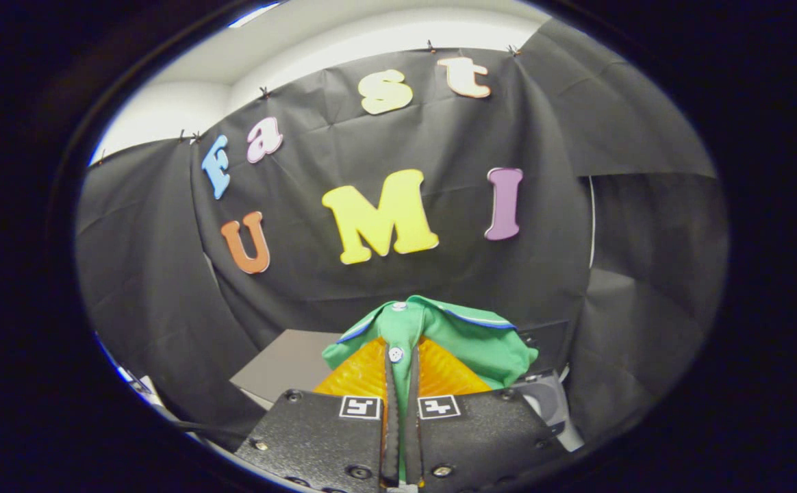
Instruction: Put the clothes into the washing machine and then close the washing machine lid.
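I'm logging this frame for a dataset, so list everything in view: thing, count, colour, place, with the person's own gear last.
Garment: one, green with blue trim and white buttons, pinched between the fingers and draping out ahead of them.
Grey panel: one, flat, grey, below and beyond the garment on its left side; I cannot tell what it belongs to.
Grey rounded object: one, partly hidden beside the gripper body, below the garment; possibly part of the washing machine, not clear.
Black cloth wall: one, black, creased, behind everything.
Ceiling: white, above the cloth.
Gripper: one, fingers closed together on the garment's buttoned strip, two square markers on its body.
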A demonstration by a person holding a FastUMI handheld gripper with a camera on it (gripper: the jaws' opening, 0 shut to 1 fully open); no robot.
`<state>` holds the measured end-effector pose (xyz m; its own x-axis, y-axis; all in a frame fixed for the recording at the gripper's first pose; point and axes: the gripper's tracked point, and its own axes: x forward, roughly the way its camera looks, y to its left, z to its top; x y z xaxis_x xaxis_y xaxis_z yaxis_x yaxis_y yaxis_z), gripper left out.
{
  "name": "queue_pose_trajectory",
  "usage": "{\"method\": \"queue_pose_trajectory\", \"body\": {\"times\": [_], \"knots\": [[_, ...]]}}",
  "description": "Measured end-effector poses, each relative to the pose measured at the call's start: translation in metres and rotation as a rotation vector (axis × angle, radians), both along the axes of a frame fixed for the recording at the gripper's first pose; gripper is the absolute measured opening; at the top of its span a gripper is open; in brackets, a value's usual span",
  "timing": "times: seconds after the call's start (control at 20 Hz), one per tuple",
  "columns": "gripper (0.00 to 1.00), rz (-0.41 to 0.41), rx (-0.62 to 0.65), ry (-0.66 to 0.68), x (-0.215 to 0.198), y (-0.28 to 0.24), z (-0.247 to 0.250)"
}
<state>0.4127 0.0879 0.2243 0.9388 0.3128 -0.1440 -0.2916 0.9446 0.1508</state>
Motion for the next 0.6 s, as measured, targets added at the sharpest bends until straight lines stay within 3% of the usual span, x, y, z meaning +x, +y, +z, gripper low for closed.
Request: {"method": "queue_pose_trajectory", "body": {"times": [0.25,0.6], "knots": [[0.07,-0.033,-0.016,0.015,0.032,-0.054,-0.017],[0.07,-0.016,0.014,0.169,0.096,-0.082,-0.095]]}}
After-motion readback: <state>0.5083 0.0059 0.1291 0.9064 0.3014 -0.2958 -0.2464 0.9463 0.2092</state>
